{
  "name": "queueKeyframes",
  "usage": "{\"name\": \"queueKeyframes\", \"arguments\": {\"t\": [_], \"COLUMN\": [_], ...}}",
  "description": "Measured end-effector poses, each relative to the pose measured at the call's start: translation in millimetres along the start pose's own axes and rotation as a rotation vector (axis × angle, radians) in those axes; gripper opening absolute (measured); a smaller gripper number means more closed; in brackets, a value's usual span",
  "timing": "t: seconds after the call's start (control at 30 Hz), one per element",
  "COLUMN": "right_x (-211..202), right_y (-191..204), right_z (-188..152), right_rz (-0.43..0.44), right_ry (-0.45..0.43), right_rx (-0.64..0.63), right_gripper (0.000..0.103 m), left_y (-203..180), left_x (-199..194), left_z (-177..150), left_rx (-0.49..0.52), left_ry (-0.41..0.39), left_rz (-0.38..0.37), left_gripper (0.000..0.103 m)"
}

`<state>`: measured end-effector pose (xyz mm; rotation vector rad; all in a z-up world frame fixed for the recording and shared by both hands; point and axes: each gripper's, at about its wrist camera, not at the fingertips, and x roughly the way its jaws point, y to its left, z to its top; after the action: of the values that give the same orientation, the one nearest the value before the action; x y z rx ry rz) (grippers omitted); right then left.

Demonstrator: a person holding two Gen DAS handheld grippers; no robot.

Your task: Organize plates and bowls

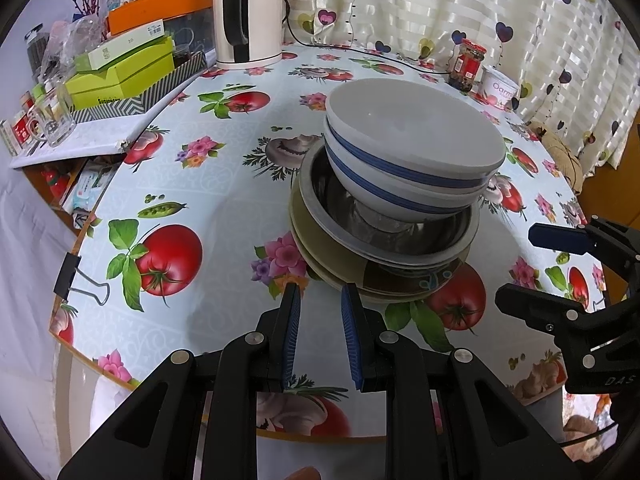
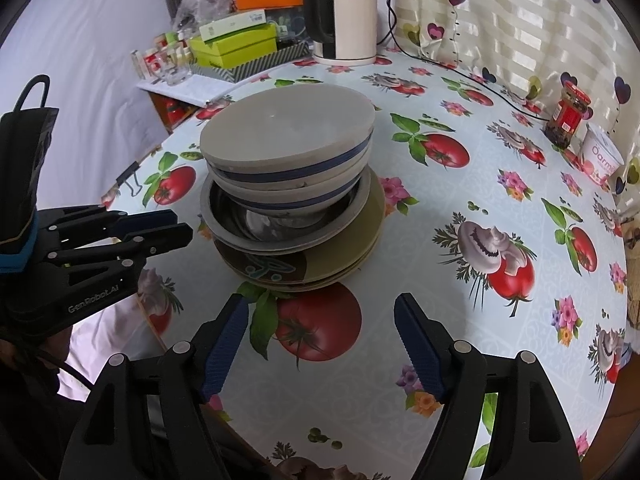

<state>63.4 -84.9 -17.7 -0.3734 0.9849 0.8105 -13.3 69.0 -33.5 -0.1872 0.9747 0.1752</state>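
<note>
One stack stands mid-table. Olive and brown plates (image 1: 320, 248) lie at the bottom, a steel dish (image 1: 344, 208) sits on them, and two nested white bowls with blue stripes (image 1: 412, 136) rest on top, slightly tilted. My left gripper (image 1: 322, 292) hovers just short of the stack's near rim, its jaws a narrow gap apart with nothing between them. In the right wrist view the same bowls (image 2: 288, 128), dish (image 2: 240, 216) and plates (image 2: 360, 232) sit ahead of my right gripper (image 2: 320, 304), which is wide open and empty. The left gripper (image 2: 184, 225) shows at the stack's left.
The round table (image 1: 224, 200) has a vegetable-print cloth held by a binder clip (image 1: 80, 280). At the back stand a kettle (image 1: 250, 12), green boxes (image 1: 124, 68), a glass mug (image 1: 54, 120), a red-lidded jar (image 1: 468, 64) and a white tub (image 1: 500, 88). A curtain hangs behind.
</note>
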Motion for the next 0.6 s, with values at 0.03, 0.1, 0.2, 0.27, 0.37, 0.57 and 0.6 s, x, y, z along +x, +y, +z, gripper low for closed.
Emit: {"name": "queueKeyframes", "arguments": {"t": [0.03,0.1,0.2,0.27,0.37,0.57,0.6], "right_x": [-0.2,-0.2,-0.2,-0.1,-0.2,0.5,0.4], "right_y": [0.0,1.0,1.0,0.9,0.5,5.0,5.8], "right_z": [0.3,0.9,0.6,0.5,0.6,-1.1,-1.6], "right_rz": [-0.001,-0.003,-0.002,-0.001,-0.001,0.003,0.003], "right_ry": [0.000,0.000,0.000,0.000,0.001,0.003,0.003], "right_rx": [0.001,0.000,0.000,-0.001,0.000,-0.006,-0.007], "right_gripper": [0.076,0.076,0.076,0.076,0.077,0.077,0.077], "left_y": [-0.6,-1.6,-2.4,-2.3,-2.6,-5.4,-5.3], "left_x": [0.4,1.1,1.4,1.3,1.3,0.6,0.8], "left_z": [0.2,0.5,0.4,0.2,0.1,-2.5,-2.7], "left_rx": [0.003,0.006,0.007,0.005,0.007,0.010,0.010], "left_ry": [0.000,0.001,0.002,0.003,0.002,0.002,0.003], "left_rz": [0.001,-0.001,-0.002,-0.002,-0.002,-0.005,-0.007], "left_gripper": [0.022,0.022,0.022,0.022,0.022,0.022,0.022]}}
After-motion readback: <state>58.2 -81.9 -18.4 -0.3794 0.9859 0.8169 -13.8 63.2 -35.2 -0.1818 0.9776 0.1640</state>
